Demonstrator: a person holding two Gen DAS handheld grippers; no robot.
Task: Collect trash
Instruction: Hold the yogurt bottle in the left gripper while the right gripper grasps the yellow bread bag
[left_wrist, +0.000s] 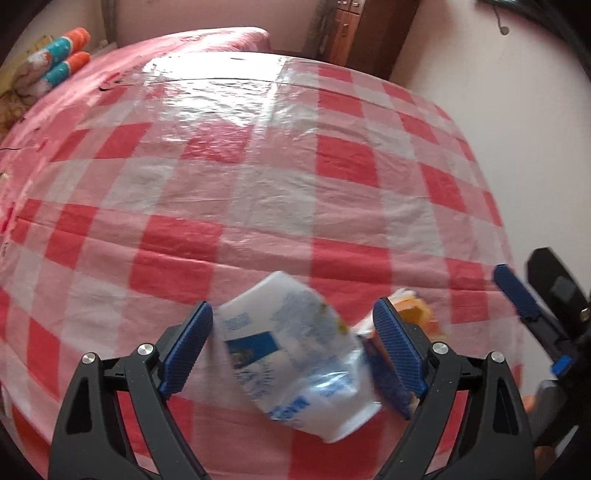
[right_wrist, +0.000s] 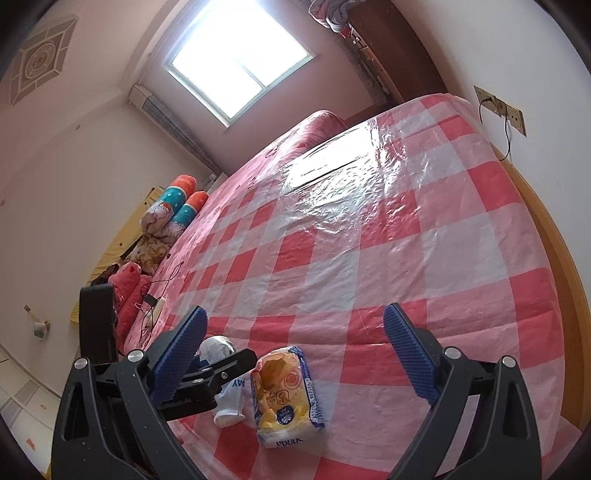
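Glossy, crinkled plastic sheet (left_wrist: 258, 155) covers the bed; wrapper (right_wrist: 286, 395) seemingly plastic.

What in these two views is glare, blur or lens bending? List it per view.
Left wrist view: the white packet between the open left gripper is motion-smeared, print unreadable; window glare whitens the far plastic checked cover; edges bow. Right wrist view: the window is blown out, its sheen streaks the cover; the yellow tissue pack is sharp; the walls curve from fisheye.

Two tools: left (left_wrist: 293, 343), right (right_wrist: 295, 354). One white wrapper (left_wrist: 295, 354). One yellow tissue pack (right_wrist: 286, 395). Two bolster pillows (right_wrist: 181, 206).
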